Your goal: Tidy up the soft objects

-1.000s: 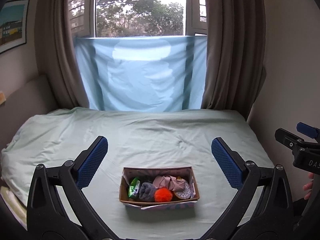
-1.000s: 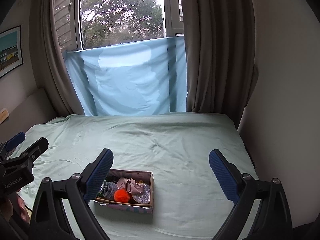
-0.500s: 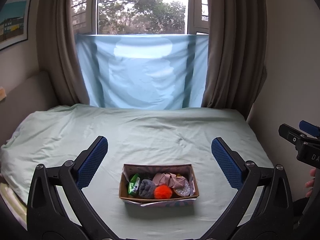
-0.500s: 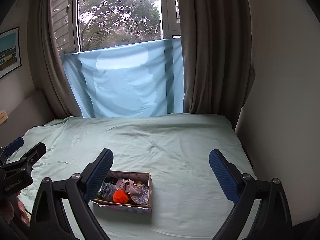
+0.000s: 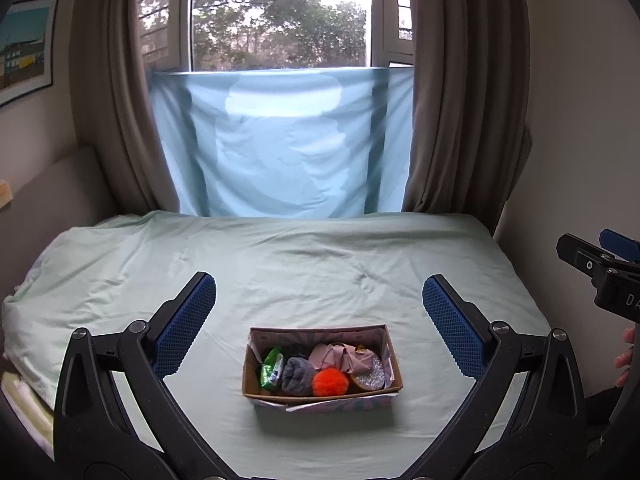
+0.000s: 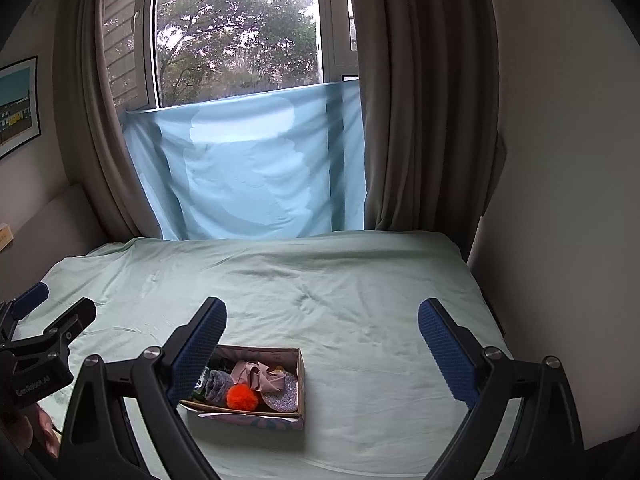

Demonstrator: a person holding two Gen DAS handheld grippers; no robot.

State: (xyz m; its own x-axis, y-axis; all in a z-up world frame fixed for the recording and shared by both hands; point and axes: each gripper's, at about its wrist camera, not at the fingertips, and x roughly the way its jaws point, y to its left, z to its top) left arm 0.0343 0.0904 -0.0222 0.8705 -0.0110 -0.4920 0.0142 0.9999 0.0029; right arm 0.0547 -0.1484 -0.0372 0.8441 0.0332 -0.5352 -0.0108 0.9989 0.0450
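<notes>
**Both grippers held wide above the filled box**

The left gripper (image 5: 319,328) is held with its blue pads spread wide and nothing between them; the right gripper (image 6: 322,344) is likewise spread and empty. Both are raised above the near end of the bed (image 5: 320,256), clear of its pale green sheet. A small cardboard box (image 5: 320,394) is set on the sheet near the front edge, framed between the left gripper's fingers and seen just beside the right gripper's left finger. Inside it are packed a green packet (image 5: 270,366), a grey sock (image 5: 297,374), an orange pom-pom (image 5: 330,381), a pink cloth (image 5: 344,358) and a glittery silver piece (image 5: 370,376). Farther back, a light blue sheet (image 5: 280,144) is hung across the window (image 5: 280,12), flanked by brown curtains (image 5: 460,80).
</notes>
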